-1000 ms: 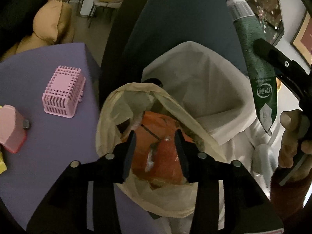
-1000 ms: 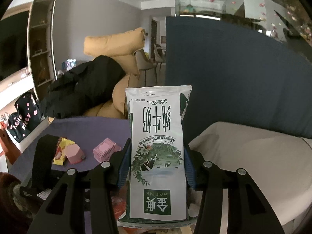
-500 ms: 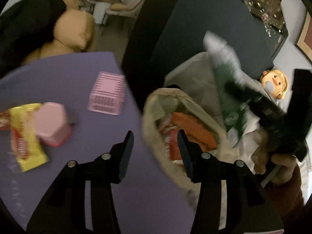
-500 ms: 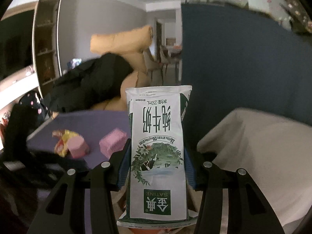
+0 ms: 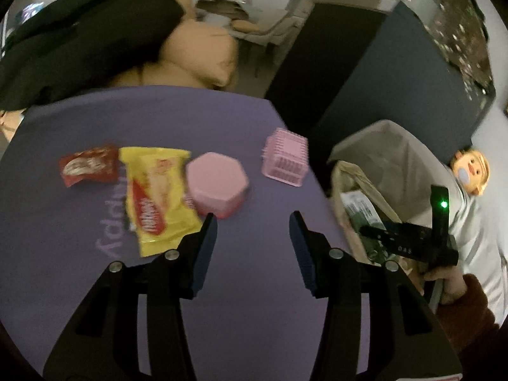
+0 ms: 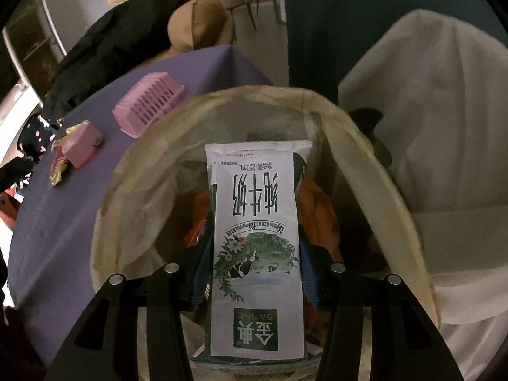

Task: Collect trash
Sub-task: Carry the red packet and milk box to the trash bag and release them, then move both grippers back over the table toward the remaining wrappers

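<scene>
My right gripper [image 6: 254,241] is shut on a green-and-white milk carton [image 6: 257,238] and holds it inside the mouth of the beige trash bag [image 6: 127,171]. Orange wrappers [image 6: 320,219] lie in the bag beside the carton. In the left wrist view the carton [image 5: 362,212] and the right gripper's black body show in the bag [image 5: 343,171] at the right. My left gripper [image 5: 253,219] is open and empty over the purple table [image 5: 254,301]. A yellow snack wrapper [image 5: 155,197] and a red wrapper [image 5: 89,165] lie ahead to its left.
A pink hexagonal box [image 5: 217,184] sits next to the yellow wrapper, and a pink slatted basket [image 5: 285,158] stands nearer the bag. A white-covered seat [image 6: 444,127] is behind the bag. A black coat on tan cushions [image 5: 197,50] lies past the table's far edge.
My left gripper swung left from over the bag to over the table, so the wrappers came into view. The right gripper came down with the carton into the bag's mouth.
</scene>
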`<state>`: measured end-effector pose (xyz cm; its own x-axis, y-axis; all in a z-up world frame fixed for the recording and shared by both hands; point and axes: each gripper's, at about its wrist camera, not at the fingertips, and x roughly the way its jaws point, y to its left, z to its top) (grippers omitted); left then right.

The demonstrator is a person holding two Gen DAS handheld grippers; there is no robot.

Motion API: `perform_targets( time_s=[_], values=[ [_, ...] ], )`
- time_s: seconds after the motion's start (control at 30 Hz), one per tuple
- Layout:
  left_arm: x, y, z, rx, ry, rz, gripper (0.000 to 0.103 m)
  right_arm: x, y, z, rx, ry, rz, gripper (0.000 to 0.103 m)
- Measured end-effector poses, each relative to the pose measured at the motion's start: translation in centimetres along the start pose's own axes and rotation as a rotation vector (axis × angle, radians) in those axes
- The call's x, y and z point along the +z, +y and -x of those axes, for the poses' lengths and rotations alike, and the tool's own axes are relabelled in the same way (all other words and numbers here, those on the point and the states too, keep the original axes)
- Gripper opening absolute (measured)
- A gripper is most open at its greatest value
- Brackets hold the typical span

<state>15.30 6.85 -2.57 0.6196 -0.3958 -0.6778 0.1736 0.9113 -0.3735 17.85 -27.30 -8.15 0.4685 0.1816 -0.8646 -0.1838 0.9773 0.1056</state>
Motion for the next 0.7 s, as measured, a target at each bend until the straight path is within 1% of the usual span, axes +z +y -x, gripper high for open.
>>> perform_targets(
  time_s=[0.07, 0.13, 0.2, 0.33, 0.47, 0.53, 0.6, 0.7],
  values=[
    [-0.1, 1.0, 0.2, 0.012, -0.005, 0.014, 0.045, 0.1, 0.1, 0.1, -0.004, 0.005, 0.003, 0.046],
    [-0.1, 1.9, 0.5, 0.018, -0.011, 0.025, 0.045, 0.2, 0.4, 0.6, -0.036, 0.003, 0.019, 0.047],
    [-0.2, 3.1, 0.8, 0.026, -0.020, 0.040, 0.046, 0.5, 1.0, 1.8, -0.090, -0.020, 0.052, 0.059],
    [-0.4, 5.6, 1.8, 0.028, -0.048, 0.073, 0.046, 1.1, 2.5, 4.9, -0.114, -0.091, 0.103, 0.059],
    [-0.7, 8.9, 3.2, 0.045, -0.090, 0.112, 0.046, 1.7, 5.2, 6.7, -0.087, -0.126, 0.152, 0.059],
    [-0.7, 10.8, 3.8, 0.067, -0.118, 0.128, 0.046, 2.1, 6.5, 6.7, -0.081, -0.131, 0.177, 0.059],
    [-0.7, 12.2, 4.1, 0.090, -0.128, 0.137, 0.047, 2.2, 8.2, 6.8, -0.072, -0.148, 0.202, 0.059],
    [-0.6, 14.5, 4.3, 0.123, -0.131, 0.152, 0.049, 2.8, 10.8, 6.0, -0.016, -0.147, 0.211, 0.059]
  ],
)
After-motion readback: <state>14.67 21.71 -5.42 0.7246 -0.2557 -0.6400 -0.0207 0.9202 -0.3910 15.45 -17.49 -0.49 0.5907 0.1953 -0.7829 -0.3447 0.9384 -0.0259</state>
